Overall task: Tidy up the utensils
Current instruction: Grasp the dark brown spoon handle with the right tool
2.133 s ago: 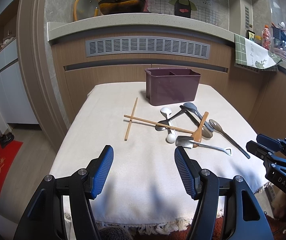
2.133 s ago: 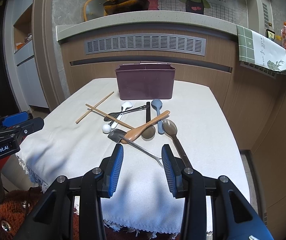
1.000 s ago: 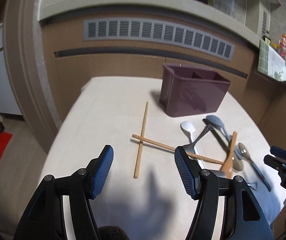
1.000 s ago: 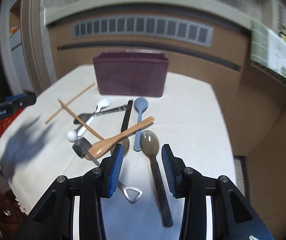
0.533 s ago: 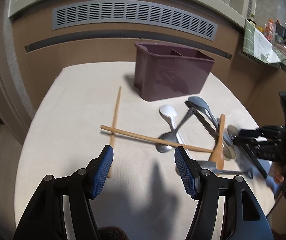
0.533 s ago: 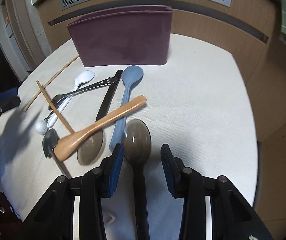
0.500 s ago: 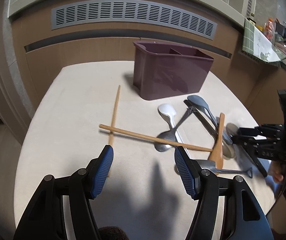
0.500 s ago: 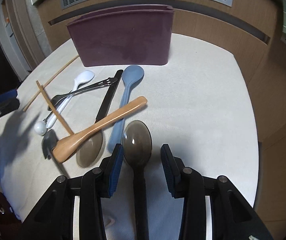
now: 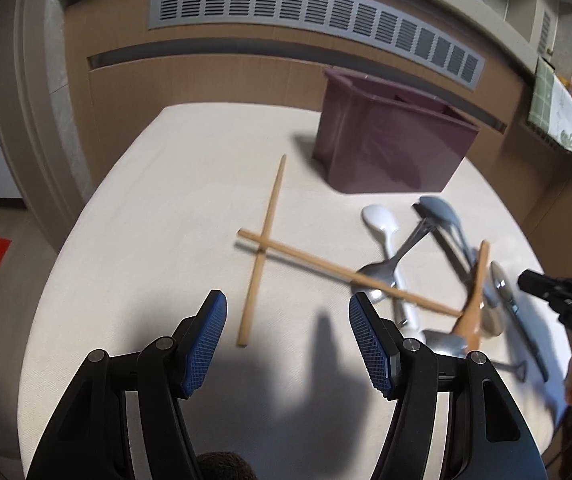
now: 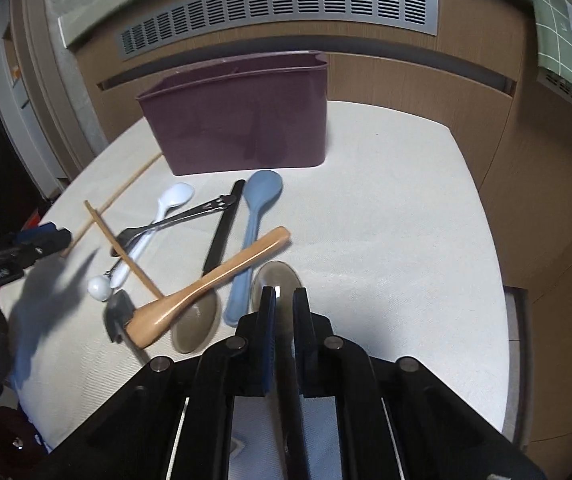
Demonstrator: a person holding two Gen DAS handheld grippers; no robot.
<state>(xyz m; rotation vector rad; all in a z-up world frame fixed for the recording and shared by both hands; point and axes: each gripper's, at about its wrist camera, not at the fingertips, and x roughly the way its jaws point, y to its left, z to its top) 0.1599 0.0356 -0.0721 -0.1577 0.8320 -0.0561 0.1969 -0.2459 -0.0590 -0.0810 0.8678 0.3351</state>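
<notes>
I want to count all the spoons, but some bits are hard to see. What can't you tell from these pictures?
- Purple bin: its inside is hidden by its own walls in both views.
- Brown spoon: the right tool, closed on it, covers its handle.
- Spoon pile: blurred in the left view.
- Metal scoop: the wooden spoon overlaps it.

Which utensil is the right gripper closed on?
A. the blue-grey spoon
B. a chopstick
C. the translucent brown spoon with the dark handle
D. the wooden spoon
C. In the right wrist view, the right gripper has just closed on the neck of the translucent brown spoon, whose bowl sticks out past the fingertips; the wooden spoon and blue-grey spoon lie free beside it.
</notes>
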